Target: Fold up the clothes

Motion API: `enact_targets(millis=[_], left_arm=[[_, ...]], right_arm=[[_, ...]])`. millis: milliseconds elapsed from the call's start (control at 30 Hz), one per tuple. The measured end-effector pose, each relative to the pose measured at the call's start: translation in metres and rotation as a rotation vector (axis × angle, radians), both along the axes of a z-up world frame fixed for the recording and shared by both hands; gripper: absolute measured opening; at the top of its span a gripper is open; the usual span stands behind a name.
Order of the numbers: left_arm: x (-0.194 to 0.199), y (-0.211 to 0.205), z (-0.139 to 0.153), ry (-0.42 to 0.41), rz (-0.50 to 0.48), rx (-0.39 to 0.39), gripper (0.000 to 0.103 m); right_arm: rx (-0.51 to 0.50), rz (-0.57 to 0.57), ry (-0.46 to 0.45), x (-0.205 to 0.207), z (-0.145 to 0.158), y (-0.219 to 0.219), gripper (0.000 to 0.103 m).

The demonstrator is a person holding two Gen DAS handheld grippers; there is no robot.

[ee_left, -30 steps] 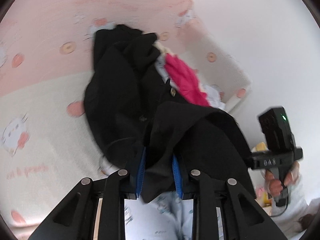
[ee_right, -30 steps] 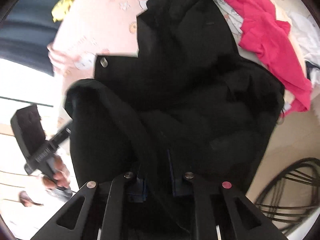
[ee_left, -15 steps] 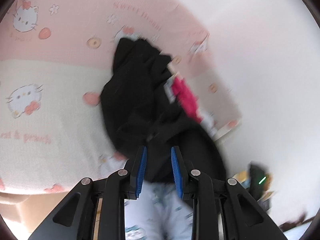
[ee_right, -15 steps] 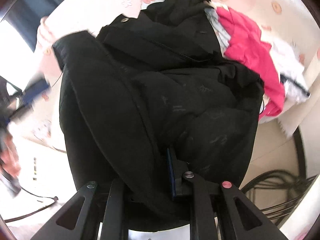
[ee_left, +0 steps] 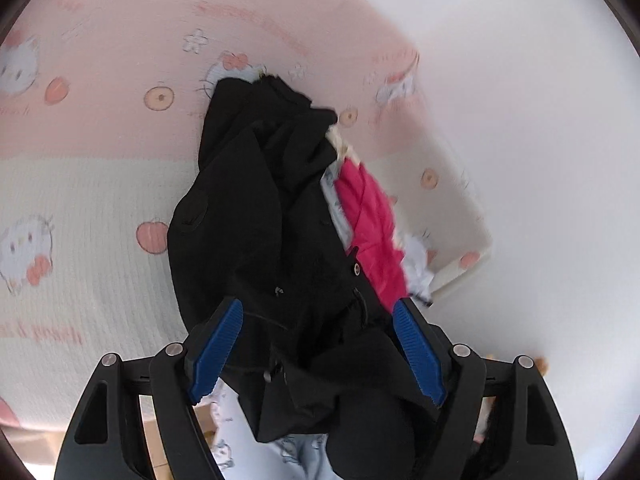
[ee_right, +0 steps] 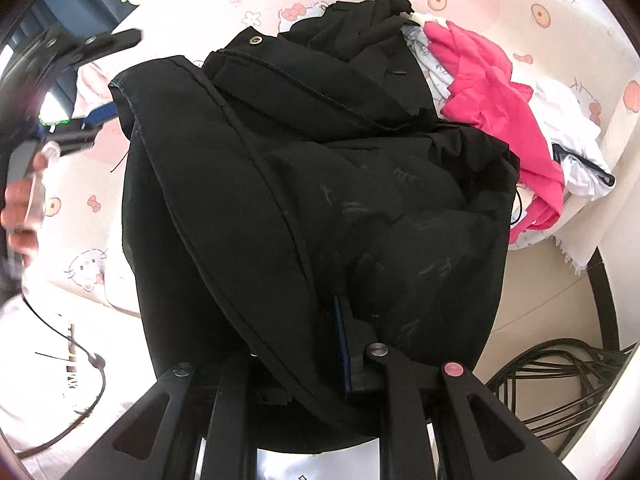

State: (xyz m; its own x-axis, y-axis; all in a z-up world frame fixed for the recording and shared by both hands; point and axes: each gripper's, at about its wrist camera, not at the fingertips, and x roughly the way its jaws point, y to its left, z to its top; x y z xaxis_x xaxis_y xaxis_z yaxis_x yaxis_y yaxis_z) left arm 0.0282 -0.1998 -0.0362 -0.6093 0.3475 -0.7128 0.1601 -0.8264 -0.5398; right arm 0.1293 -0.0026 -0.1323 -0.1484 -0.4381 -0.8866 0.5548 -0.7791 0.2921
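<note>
Left wrist view: left gripper jaws opening, pads clear of the black jacket, which lies between and beneath them, spread over the pink-and-cream bedsheet. In the right wrist view the right gripper is clenched on a jacket fold near the hem.

Risks, as I judge them: with one side released, the jacket hangs off the right grip alone, so a pull could drag it askew or bunch it. It also overlaps the pink garment, which could get dragged along.

Readable text: "Sweet Dream" printed on the sheet. Other print is blurred; the jacket shows no legible label.
</note>
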Motion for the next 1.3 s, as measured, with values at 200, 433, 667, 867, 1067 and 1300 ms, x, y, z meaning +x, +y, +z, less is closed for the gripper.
enact_targets(millis=[200, 433, 667, 867, 1067, 1300], left_arm=[[-0.03, 0.015, 0.004, -0.019, -0.07, -0.105, 0.077], [-0.053, 0.03, -0.012, -0.081, -0.058, -0.158, 0.077], [-0.06, 0.05, -0.027, -0.16, -0.067, -0.259, 0.076], [-0.055, 0.067, -0.045, -0.204, -0.124, -0.331, 0.077], [-0.047, 0.072, -0.054, -0.194, -0.133, -0.363, 0.076], [-0.039, 0.062, -0.063, -0.192, -0.124, -0.313, 0.077]], right_arm=[[-0.045, -0.008, -0.025, -0.007, 0.014, 0.004, 0.046], [-0.102, -0.032, -0.051, -0.024, 0.031, 0.017, 0.056], [-0.215, -0.09, -0.093, -0.045, 0.057, 0.048, 0.065], [-0.263, -0.202, -0.139, -0.076, 0.067, 0.073, 0.068], [-0.243, -0.269, -0.165, -0.108, 0.062, 0.071, 0.069], [-0.325, -0.358, -0.375, -0.146, 0.024, 0.033, 0.07]])
